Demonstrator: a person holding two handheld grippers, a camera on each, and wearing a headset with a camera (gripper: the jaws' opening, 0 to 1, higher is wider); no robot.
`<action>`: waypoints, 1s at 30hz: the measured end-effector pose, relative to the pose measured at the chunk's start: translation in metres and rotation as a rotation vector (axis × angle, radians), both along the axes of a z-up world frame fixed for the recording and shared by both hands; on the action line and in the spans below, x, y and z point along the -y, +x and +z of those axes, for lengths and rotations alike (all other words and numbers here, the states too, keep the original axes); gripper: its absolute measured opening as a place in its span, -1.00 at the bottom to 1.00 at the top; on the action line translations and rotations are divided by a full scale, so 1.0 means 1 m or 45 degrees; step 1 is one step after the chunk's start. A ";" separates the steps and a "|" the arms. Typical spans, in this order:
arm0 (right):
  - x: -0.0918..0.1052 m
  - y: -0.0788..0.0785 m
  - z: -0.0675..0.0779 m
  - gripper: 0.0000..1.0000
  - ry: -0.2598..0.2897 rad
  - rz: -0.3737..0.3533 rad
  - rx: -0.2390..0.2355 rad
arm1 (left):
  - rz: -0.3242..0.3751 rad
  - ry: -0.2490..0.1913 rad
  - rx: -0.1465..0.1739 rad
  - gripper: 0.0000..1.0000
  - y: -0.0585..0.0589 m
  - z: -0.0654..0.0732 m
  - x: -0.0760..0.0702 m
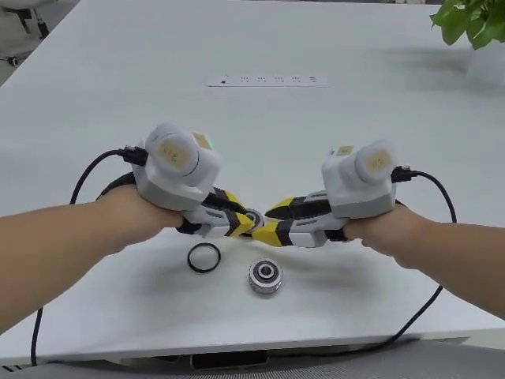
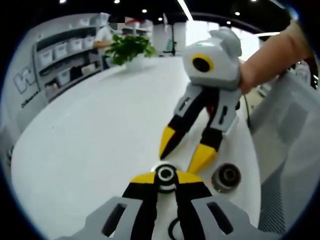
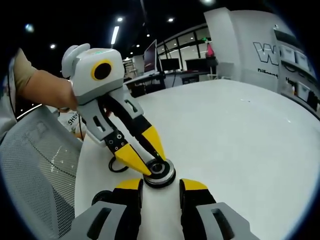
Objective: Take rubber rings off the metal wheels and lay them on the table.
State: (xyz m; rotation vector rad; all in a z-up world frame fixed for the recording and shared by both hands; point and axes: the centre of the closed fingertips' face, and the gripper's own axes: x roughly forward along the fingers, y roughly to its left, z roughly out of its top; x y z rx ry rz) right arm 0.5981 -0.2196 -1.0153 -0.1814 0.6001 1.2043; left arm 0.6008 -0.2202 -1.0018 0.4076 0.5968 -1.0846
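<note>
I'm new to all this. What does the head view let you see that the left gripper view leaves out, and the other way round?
Head view: a white power strip far across the table, and a loose black rubber ring seen whole.
Left gripper view: wall shelves holding bins, and ceiling lights.
Shared: the left gripper, fingers closed on a metal wheel; the open right gripper; a second wheel lying on the table; a green plant.

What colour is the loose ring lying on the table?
Black; the rubber ring shows best in the head view.
</note>
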 end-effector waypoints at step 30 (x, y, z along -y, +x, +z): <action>0.004 -0.004 -0.004 -0.81 -0.046 0.022 0.036 | 0.039 -0.024 -0.015 -0.75 -0.002 0.001 -0.002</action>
